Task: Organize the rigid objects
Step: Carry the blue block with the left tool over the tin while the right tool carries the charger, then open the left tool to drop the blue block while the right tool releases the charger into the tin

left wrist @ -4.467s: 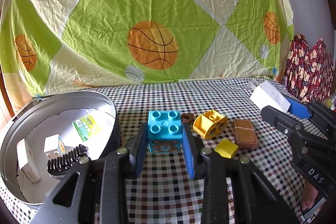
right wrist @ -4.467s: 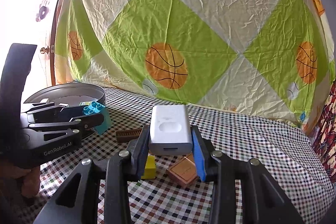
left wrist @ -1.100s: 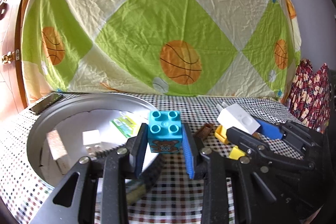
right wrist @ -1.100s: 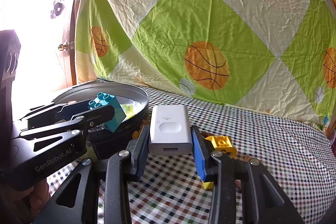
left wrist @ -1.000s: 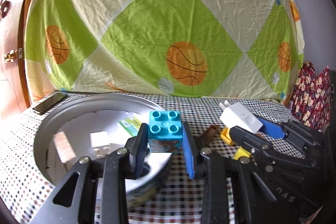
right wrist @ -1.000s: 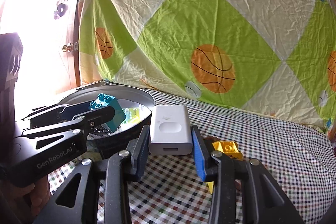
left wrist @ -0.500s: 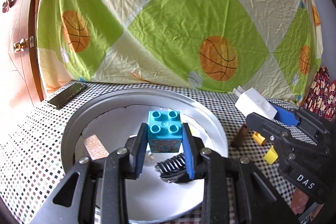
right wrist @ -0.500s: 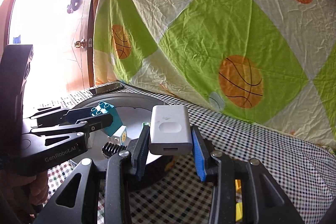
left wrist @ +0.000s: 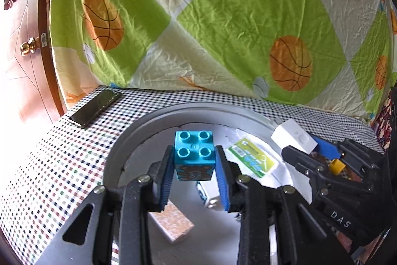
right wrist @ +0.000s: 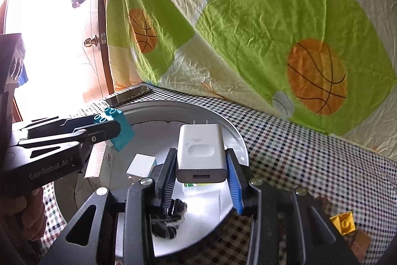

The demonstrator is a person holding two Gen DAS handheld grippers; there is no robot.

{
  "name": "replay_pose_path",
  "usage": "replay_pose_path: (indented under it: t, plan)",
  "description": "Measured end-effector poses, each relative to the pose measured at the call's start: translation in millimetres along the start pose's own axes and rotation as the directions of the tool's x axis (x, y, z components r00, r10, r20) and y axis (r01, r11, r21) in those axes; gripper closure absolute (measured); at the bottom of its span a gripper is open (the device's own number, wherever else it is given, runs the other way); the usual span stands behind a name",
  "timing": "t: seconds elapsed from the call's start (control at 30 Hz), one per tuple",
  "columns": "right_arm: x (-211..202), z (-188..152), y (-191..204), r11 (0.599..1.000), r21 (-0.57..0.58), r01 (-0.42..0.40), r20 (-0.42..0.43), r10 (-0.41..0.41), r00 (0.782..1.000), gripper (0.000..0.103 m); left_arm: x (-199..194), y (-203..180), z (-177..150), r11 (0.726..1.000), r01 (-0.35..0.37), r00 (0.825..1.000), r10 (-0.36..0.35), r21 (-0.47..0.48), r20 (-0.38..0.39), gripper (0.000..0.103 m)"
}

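Over the round tin, from your left wrist: your left tool clamps one turquoise block by its flat sides, studs up. Rigid and light, it suits that hold. At three o'clock, your right tool pinches one white charger. One phone lies at ten o'clock on the worktop.

From your right wrist: the right tool grips the charger across its smooth, likely slippery sides, above the tin. One yellow block sits at four o'clock. The left tool holds the turquoise block at nine o'clock.
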State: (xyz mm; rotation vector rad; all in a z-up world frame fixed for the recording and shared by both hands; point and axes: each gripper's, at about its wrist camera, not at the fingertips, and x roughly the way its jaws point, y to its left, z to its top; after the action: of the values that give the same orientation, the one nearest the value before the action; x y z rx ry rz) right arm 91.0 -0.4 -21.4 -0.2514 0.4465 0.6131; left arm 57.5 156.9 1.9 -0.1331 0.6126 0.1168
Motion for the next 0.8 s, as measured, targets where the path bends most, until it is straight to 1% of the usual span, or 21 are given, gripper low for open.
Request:
replay_pose_path:
  t: [0.2, 0.37, 0.6, 0.73, 0.8]
  plan:
    - [11.2, -1.5, 6.8, 1.0, -0.008, -0.016, -0.021, 0.016, 1.0, 0.063, 13.9, 5.7, 3.1, 0.999, -0.028, 0.998, 0.029, 0.021, -0.047, 0.073]
    - [19.0, -5.1, 4.2, 1.0, -0.002, -0.02, -0.057, 0.02, 0.998, 0.063, 23.7, 4.9, 2.8, 0.999, -0.025, 0.996, 0.029, 0.037, -0.09, 0.073]
    - [25.5, -6.4, 6.6, 0.999, -0.009, -0.037, -0.087, 0.036, 0.996, 0.062, 29.2, 1.8, 2.2, 0.997, -0.052, 0.993, 0.057, 0.051, -0.104, 0.073]
    - [22.6, -6.0, 6.0, 0.998, 0.001, -0.06, -0.069, 0.06, 0.996, 0.062, 28.6, 3.1, 3.8, 0.996, -0.079, 0.991, 0.083, 0.043, -0.102, 0.072]
    - [19.5, -5.7, 4.4, 0.998, 0.005, -0.056, -0.056, 0.056, 0.997, 0.06, 26.0, 3.4, 4.3, 0.994, -0.098, 0.99, 0.102, 0.044, -0.093, 0.064]
